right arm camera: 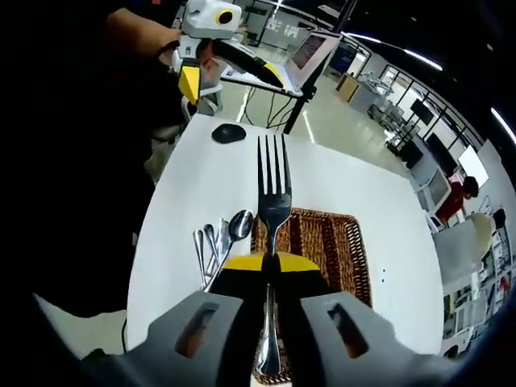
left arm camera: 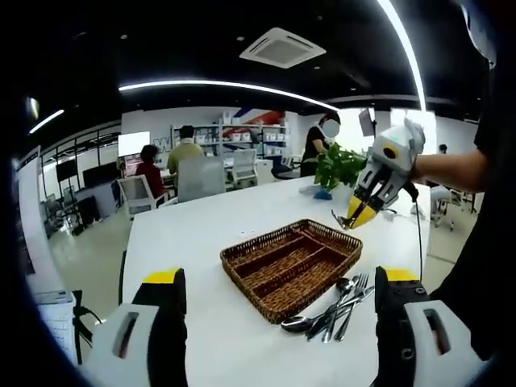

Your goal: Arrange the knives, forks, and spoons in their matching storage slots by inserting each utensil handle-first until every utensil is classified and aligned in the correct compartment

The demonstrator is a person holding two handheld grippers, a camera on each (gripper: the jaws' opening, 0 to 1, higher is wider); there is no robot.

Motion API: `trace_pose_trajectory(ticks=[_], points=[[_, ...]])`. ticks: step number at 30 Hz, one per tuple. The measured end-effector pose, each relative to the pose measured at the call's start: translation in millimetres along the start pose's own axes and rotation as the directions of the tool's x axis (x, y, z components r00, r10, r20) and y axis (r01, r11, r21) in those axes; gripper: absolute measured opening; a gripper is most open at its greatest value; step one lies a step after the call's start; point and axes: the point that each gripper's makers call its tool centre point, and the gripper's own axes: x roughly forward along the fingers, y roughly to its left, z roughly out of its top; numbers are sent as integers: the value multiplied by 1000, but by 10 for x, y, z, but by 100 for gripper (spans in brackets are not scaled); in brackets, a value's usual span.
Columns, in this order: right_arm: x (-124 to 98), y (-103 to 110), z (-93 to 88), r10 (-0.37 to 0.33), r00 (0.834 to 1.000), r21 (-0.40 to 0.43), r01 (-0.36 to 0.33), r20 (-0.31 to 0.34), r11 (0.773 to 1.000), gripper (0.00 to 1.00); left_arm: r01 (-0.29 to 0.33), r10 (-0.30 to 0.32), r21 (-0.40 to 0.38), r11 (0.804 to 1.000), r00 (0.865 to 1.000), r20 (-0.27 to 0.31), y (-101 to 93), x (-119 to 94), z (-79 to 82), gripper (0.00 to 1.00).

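Clearly, in the left gripper view, the left gripper hangs above the white table with its two yellow-tipped grey jaws spread wide apart and nothing between them. Beyond the jaws sits one brown woven wicker tray, rectangular and split into long compartments, all of them bare of utensils. Just beside the tray's near right corner lies a loose heap of silver utensils; a spoon bowl and fork tines can be told, but the pieces overlap too much to count exactly. Further right, the right gripper is held in the air above the table's far side by a person's arm, with a thin piece of metal in its tip. A green potted plant stands behind it.

In the right gripper view, the heap of utensils shows on the left, touching the tray's left edge; about four pieces can be made out there. At the centre, the right gripper's jaws are pressed together on the neck of one silver fork, tines pointing away from the camera, handle running back between the jaws, over the tray. One black computer mouse lies at the far table edge.
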Motion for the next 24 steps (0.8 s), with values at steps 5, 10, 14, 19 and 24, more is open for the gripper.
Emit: trace_pose_trajectory(ticks=[5, 10, 14, 19, 24], points=[[12, -55, -4, 6, 1000, -3, -6, -1, 1000, 1, -7, 7, -3, 1000, 1000, -1, 40, 8, 10, 99], [18, -115, 35, 13, 1000, 10, -13, 21, 1000, 1, 1, -1, -22, 1000, 1000, 2, 23, 20, 17, 99], [50, -175, 11, 11, 1000, 15, -11, 17, 1000, 1, 6, -6, -52, 999, 1000, 1, 3, 35, 15, 100], [68, -243, 16, 10, 1000, 18, -11, 18, 1000, 1, 4, -4, -50, 999, 1000, 3, -1, 29, 38, 100], [85, -357, -2, 5, 1000, 6, -5, 12, 1000, 1, -3, 3, -42, 999, 1000, -1, 1, 25, 57, 100]])
